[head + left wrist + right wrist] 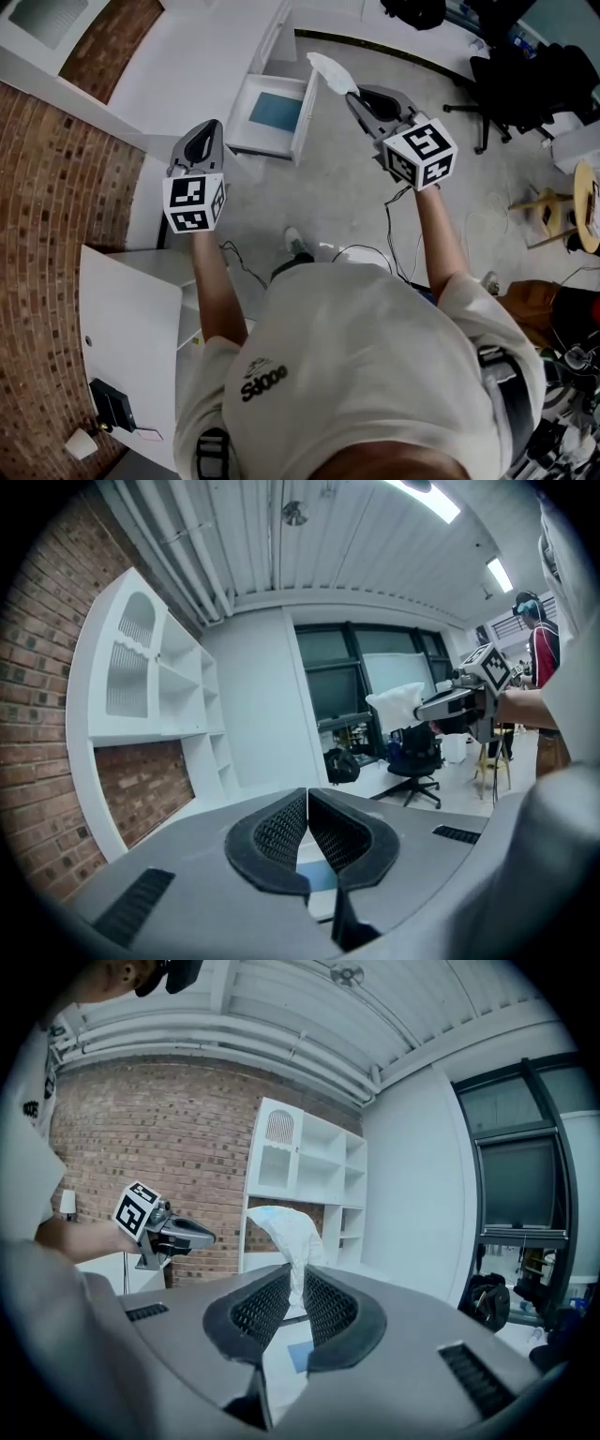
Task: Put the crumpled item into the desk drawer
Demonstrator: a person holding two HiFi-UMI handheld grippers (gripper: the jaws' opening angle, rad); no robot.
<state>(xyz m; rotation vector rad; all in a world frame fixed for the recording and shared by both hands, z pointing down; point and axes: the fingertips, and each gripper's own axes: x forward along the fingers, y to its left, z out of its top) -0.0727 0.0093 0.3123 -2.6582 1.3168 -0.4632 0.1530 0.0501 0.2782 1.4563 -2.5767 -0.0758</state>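
Note:
The crumpled item [330,72] is a white wad of paper or cloth. My right gripper [355,97] is shut on it and holds it in the air just right of the open desk drawer [302,119], whose floor shows a blue sheet. In the right gripper view the wad [288,1234] sticks up from between the pads [265,1309] of that gripper [292,1312]. My left gripper [209,132] hovers left of the drawer, over the white desk top. Its jaws meet at the tips [307,795] with nothing between them. From the left gripper view, the wad [397,704] shows in the right gripper [427,708].
The white desk [187,66] runs along a brick wall [47,216], with a white shelf unit [141,686] beside it. A black office chair [511,80] and a wooden stool [553,208] stand to the right. Cables [394,234] lie on the concrete floor. Another person [536,639] stands far back.

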